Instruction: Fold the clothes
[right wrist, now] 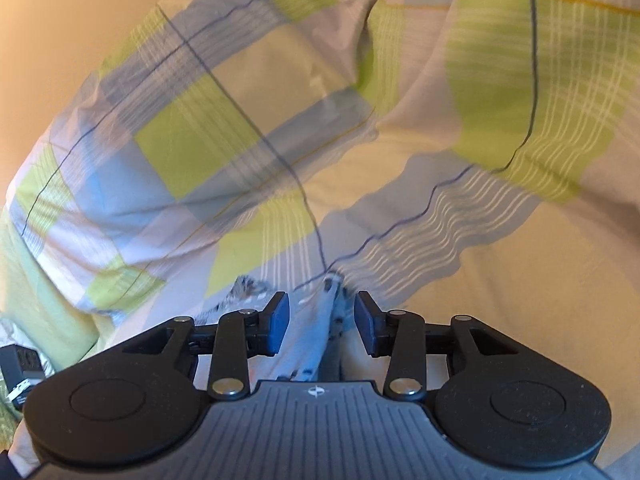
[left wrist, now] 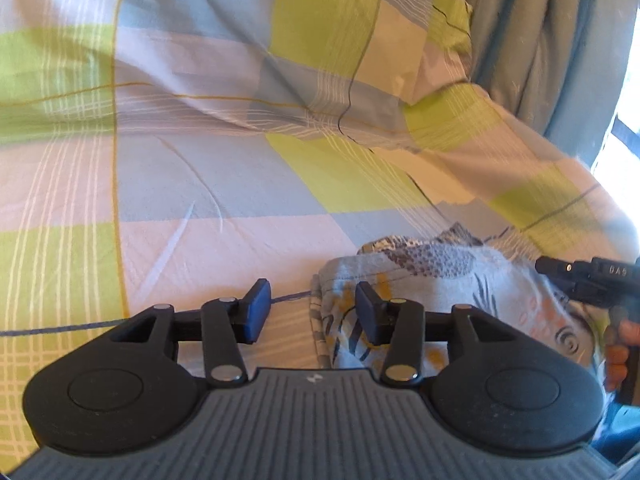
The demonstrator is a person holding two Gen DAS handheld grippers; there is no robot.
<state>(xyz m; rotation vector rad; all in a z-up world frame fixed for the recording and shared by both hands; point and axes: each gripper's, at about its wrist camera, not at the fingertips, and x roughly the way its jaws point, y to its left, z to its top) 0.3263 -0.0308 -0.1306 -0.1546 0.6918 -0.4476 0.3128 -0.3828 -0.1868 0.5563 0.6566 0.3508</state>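
A light blue garment (left wrist: 440,280) with grey, orange and yellow prints lies bunched and partly folded on the bed. My left gripper (left wrist: 314,312) stands open at the garment's left edge, one blue pad (left wrist: 258,312) over the sheet and the other over the cloth. In the right wrist view a ridge of the same garment (right wrist: 312,344) runs between the blue pads of my right gripper (right wrist: 322,320), which is open and not pinching it. From the left wrist view, the right gripper (left wrist: 592,280) shows at the right edge, held by a hand (left wrist: 618,344).
The bed sheet (left wrist: 200,184) is checked in green, pale blue and pink. A matching pillow or duvet (left wrist: 320,40) is heaped at the back. Teal curtains (left wrist: 552,40) and a bright window (left wrist: 624,128) are at the right. The left gripper's body (right wrist: 22,372) shows at the lower left.
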